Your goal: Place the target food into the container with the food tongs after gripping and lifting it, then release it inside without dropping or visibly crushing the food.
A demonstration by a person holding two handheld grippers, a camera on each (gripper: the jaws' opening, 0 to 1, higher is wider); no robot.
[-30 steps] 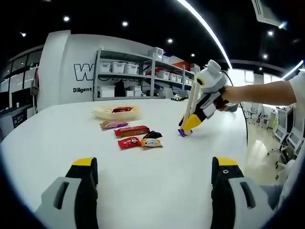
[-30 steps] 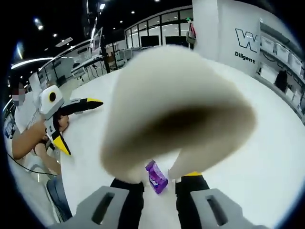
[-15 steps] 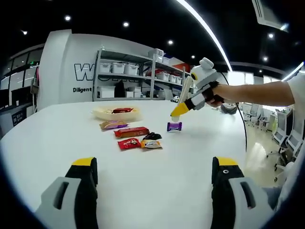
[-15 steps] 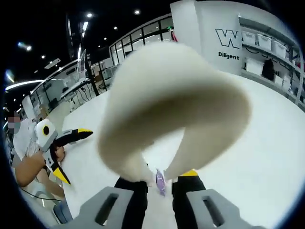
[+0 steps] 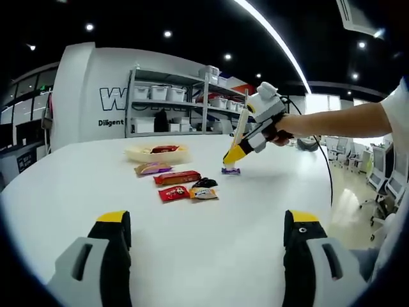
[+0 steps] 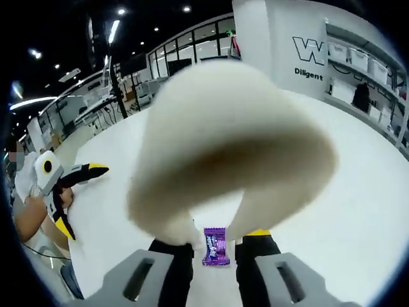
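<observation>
Purple-wrapped candy (image 6: 215, 246) hangs pinched in the cream food tongs (image 6: 223, 153) squeezed by the right gripper (image 6: 214, 252), which should carry it level to the container (image 5: 156, 152); the left gripper (image 5: 208, 227) idles, jaws apart.

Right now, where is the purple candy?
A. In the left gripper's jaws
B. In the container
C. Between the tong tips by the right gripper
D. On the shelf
C: the purple candy sits between the tong tips, ahead of the right gripper, away from the container.

White table (image 5: 211, 230), shelving with storage bins (image 5: 185, 102), wall lettering (image 5: 112, 99), ceiling lights (image 5: 167, 32)
</observation>
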